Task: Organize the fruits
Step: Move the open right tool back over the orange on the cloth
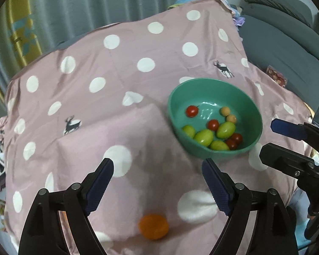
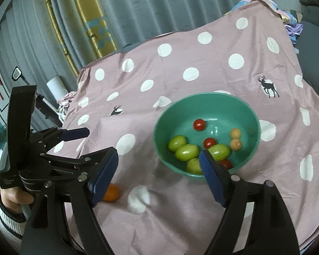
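One orange fruit remains outside the bowl; both grippers stand wide and empty.

Left wrist view: the left gripper (image 1: 157, 182) is spread wide, holding nothing; the orange fruit (image 1: 153, 226) lies on the spotted cloth (image 1: 117, 68) directly below its open jaws, the green bowl (image 1: 253, 108) ahead to the right. Right wrist view: the right gripper (image 2: 159, 167), equally wide and empty, overlaps the bowl's near rim; the fruit sits beside its left finger. Judged: the left gripper is nearer.

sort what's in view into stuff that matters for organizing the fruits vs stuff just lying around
Part of the job:
- green bowl
- red cherry tomatoes, green fruits and small tan fruits inside it
- orange fruit, alone on the cloth outside the bowl

Just lying about:
- pink polka-dot cloth
- grey sofa
- grey curtain
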The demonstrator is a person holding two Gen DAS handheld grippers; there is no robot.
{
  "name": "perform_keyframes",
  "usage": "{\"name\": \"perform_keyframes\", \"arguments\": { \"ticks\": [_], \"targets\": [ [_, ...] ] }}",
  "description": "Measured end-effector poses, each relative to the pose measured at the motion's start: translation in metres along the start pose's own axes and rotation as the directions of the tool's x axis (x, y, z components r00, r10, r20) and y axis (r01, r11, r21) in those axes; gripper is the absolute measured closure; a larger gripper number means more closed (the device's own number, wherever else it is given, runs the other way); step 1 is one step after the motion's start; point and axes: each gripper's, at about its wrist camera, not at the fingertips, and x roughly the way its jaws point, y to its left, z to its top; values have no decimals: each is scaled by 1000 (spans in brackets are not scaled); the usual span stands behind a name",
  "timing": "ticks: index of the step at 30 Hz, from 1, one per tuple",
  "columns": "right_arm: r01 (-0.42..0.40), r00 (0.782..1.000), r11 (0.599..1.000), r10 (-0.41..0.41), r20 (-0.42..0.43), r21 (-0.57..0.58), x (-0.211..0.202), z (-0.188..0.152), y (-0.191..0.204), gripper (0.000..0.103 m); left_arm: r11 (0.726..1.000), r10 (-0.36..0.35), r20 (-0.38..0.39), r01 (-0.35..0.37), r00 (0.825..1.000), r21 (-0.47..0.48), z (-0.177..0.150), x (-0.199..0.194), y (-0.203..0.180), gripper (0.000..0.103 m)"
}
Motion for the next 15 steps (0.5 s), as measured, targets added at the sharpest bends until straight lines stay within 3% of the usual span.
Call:
{"name": "perform_keyframes", "arguments": {
  "ticks": [7,15],
  "targets": [
    [-13,1000,1000,12,-14,-27,-2,-4,20,20,998,46,18,-45,999,-38,-19,-19,17,17],
    [-35,999,996,33,-34,-78,-3,-7,44,20,996,46,19,-44,999,-72,-39,-33,31,17]
  ]
}}
